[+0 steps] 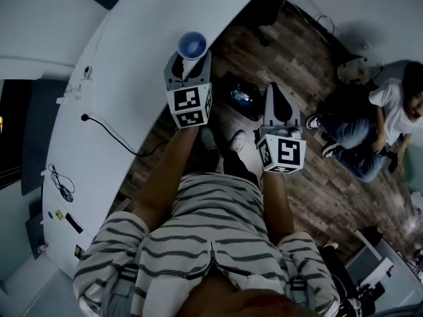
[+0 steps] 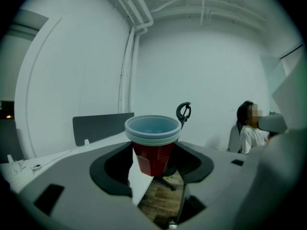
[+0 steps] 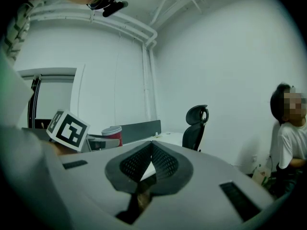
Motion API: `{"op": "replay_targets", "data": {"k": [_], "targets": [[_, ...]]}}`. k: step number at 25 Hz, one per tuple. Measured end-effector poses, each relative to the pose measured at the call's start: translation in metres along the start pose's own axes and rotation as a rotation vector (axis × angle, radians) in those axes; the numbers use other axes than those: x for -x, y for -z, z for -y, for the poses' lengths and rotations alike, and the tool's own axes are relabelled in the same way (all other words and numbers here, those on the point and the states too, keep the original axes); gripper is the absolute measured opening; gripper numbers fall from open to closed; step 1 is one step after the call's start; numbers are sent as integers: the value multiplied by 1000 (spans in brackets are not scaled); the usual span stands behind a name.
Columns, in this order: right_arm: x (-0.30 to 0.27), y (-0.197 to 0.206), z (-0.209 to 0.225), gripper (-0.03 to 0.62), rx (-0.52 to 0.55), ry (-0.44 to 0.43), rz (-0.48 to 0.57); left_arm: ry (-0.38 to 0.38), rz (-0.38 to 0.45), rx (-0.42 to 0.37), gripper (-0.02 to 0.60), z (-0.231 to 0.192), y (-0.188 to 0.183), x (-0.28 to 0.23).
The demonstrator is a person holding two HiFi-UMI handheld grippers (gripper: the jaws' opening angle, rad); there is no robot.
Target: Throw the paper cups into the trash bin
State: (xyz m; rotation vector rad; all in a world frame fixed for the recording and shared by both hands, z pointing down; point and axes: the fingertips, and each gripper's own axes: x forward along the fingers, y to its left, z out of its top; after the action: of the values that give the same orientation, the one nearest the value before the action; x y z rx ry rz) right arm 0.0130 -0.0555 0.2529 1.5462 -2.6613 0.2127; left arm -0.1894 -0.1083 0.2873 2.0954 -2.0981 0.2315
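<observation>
A red paper cup [image 2: 152, 153] with a pale rim, seemingly a nested stack, stands upright between the jaws of my left gripper [image 2: 152, 169], which is shut on it. In the head view the left gripper [image 1: 191, 57] holds the cup [image 1: 192, 44] over the edge of the white desk [image 1: 125, 71]. My right gripper [image 1: 275, 88] hovers over the wooden floor to the right, its fingertips together and nothing in them [image 3: 152, 146]. The right gripper view shows the cup [image 3: 112, 135] beside the left gripper's marker cube [image 3: 68, 128]. A dark bin-like container [image 1: 243, 98] sits on the floor between the grippers.
A black office chair [image 3: 195, 124] stands by the desk's far end. A person [image 1: 380, 121] sits on the floor at the right. A cable [image 1: 112, 134] lies on the desk, and a dark divider panel [image 2: 101, 126] stands at the back.
</observation>
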Motion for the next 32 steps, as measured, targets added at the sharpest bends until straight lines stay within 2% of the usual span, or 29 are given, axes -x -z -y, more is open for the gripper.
{"op": "replay_targets", "data": {"k": [9,13,32], "targets": [[9,-13,9,9,21,32,20,133,64,-34,278,40,-34,16],[17,-19,16,9,23,55,26,185,67,-48,278,59,-40,23],[45,-54,42,9,56,130,100,308,103,-45,278,115,-55,55]]}}
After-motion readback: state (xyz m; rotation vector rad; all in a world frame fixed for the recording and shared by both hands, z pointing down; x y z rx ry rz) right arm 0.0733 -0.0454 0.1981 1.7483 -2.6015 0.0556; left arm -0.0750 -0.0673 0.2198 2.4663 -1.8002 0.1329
